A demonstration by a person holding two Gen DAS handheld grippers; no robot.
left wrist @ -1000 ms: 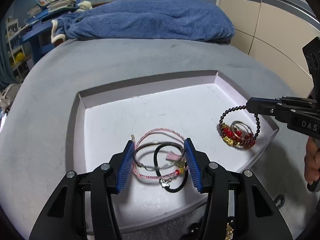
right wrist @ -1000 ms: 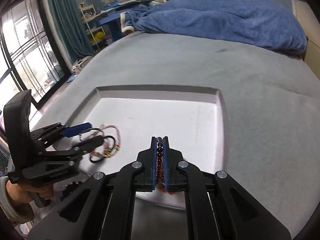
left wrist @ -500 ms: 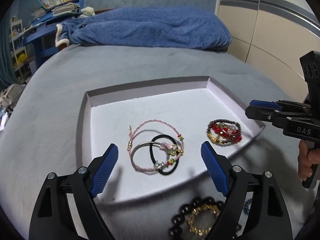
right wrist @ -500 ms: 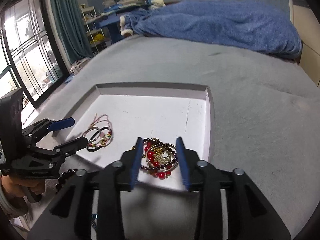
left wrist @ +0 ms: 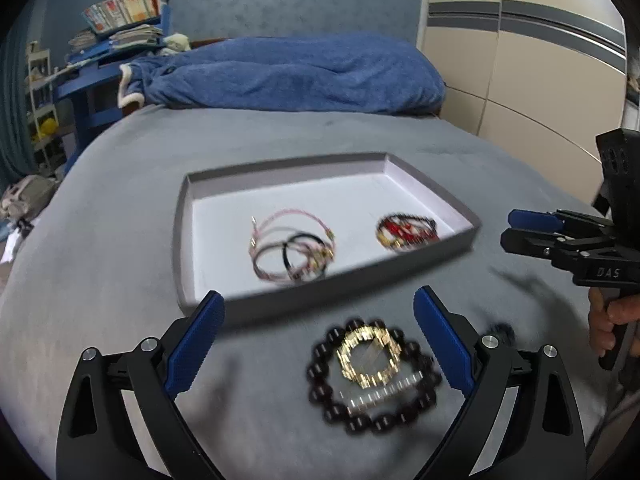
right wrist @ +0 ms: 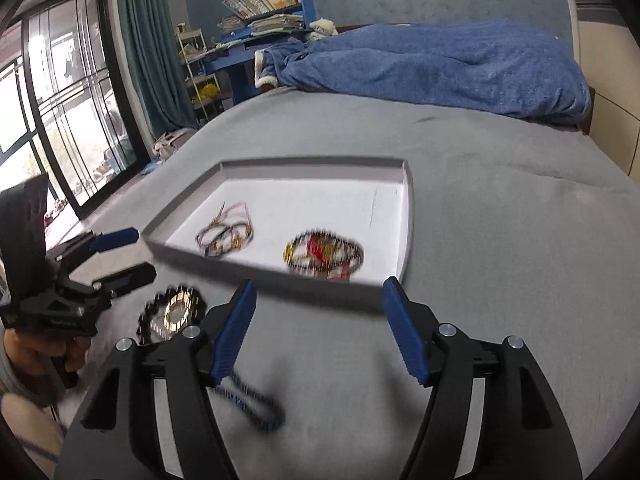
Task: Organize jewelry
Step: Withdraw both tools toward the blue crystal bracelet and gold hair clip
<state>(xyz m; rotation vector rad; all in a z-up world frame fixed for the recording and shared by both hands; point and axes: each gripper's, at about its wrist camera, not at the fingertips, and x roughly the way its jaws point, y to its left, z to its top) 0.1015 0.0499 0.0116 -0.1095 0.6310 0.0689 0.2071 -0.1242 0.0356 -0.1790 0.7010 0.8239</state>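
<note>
A shallow grey tray (left wrist: 408, 266) (right wrist: 406, 236) lies on the grey bed. Inside it are a pile of pink, silver and black bracelets (left wrist: 292, 250) (right wrist: 226, 234) and a pile of red and dark beaded bracelets (left wrist: 406, 232) (right wrist: 324, 254). A black bead bracelet with a gold bracelet inside it (left wrist: 372, 376) (right wrist: 170, 312) lies on the bed in front of the tray. A blue beaded bracelet (right wrist: 252, 404) lies nearer me. My left gripper (left wrist: 320, 336) is open and empty above the black bead bracelet. My right gripper (right wrist: 320, 324) is open and empty, before the tray's near edge.
A blue blanket (left wrist: 288, 74) is heaped at the far end of the bed. A wardrobe (left wrist: 520, 60) stands to the right, a window (right wrist: 48, 108) and blue shelves with books (right wrist: 260, 12) to the left.
Both grippers let go of their bracelets in the tray, opened wide and drew back off the tray toward me. The left now hangs over the black bead bracelet.
</note>
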